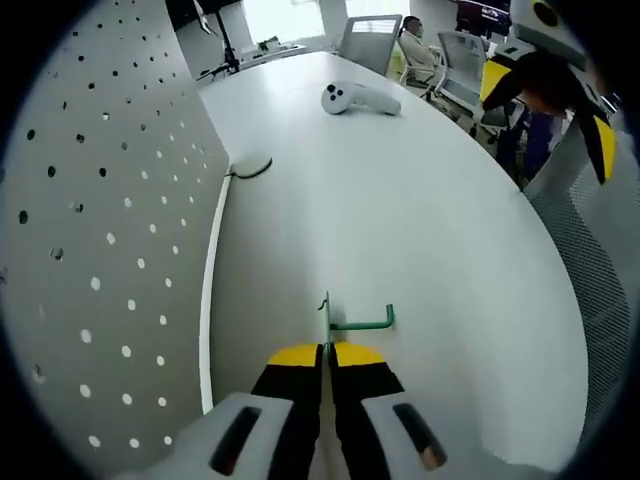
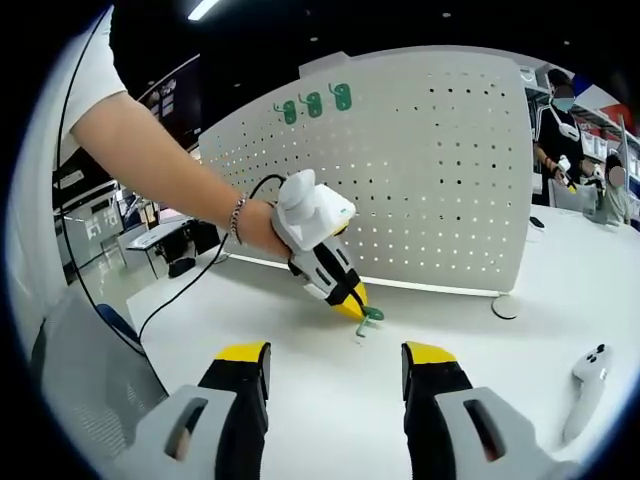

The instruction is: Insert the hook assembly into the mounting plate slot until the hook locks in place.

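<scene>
In the left gripper view, the white perforated metal pegboard (image 1: 100, 250) stands upright along the left side, its foot on the white oval table (image 1: 420, 230). A short dark cable loop (image 1: 250, 170) lies at the board's base. Lower down, the left gripper (image 1: 327, 352) has its yellow-tipped black fingers (image 1: 295, 358) pressed together, clamped on the small green wire hook (image 1: 358, 320), whose bent arm juts out to the right just above the table. Farther back on the table lies a white handheld controller (image 1: 358, 98), and grey office chairs (image 1: 370, 40) stand beyond the far edge.

In the right gripper view, a person's hand (image 2: 262, 225) with a bracelet holds the left gripper (image 2: 352, 306) tilted down toward the table (image 2: 320, 370), the green hook (image 2: 370, 318) at its tip, close in front of the pegboard (image 2: 440, 170). Three more green hooks (image 2: 314, 104) hang near the board's top edge. The right gripper (image 2: 334, 362) has its fingers (image 2: 245, 365) wide apart, holding nothing, well short of the hook. The white controller (image 2: 585, 390) lies at the right.
</scene>
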Demonstrator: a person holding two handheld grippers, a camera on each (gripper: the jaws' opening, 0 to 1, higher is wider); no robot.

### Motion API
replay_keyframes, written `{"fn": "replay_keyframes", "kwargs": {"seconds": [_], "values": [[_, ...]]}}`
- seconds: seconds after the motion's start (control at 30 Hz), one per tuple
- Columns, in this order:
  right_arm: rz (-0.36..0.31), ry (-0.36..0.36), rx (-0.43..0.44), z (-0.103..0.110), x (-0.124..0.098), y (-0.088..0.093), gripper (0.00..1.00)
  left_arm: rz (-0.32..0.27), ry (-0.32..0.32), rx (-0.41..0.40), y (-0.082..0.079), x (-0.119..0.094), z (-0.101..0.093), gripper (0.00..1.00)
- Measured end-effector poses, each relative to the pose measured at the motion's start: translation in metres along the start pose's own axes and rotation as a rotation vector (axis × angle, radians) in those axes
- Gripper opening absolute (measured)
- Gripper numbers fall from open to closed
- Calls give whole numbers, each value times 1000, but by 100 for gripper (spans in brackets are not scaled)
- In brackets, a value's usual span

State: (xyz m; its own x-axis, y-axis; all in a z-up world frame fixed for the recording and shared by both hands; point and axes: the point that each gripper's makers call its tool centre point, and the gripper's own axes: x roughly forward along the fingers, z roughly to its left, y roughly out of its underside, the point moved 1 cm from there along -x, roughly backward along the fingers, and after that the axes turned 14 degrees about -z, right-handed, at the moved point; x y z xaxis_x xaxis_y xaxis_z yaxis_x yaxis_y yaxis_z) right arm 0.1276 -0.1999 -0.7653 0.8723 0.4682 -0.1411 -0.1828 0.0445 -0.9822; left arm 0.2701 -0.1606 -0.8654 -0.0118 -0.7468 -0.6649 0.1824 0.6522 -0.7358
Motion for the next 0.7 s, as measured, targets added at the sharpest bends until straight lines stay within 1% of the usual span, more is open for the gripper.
{"fn": "replay_keyframes", "kwargs": {"seconds": [0.07, 0.13, 0.33, 0.4, 0.7], "values": [[0, 1, -1, 0, 0, 0, 51, -18, -5, -6, -3, -1, 0, 3], [-1, 1, 1, 0, 0, 0, 51, -20, -8, -6, -4, -1, 1, 3], [-2, 2, -1, -1, 0, 0, 51, -53, -24, -1, -12, -4, 3, 3], [-2, 2, -1, -1, 0, -1, 51, -66, -31, -11, -15, -6, 3, 2], [1, 5, -2, -1, 0, -1, 52, -102, -56, 12, -26, -13, 3, 2]]}}
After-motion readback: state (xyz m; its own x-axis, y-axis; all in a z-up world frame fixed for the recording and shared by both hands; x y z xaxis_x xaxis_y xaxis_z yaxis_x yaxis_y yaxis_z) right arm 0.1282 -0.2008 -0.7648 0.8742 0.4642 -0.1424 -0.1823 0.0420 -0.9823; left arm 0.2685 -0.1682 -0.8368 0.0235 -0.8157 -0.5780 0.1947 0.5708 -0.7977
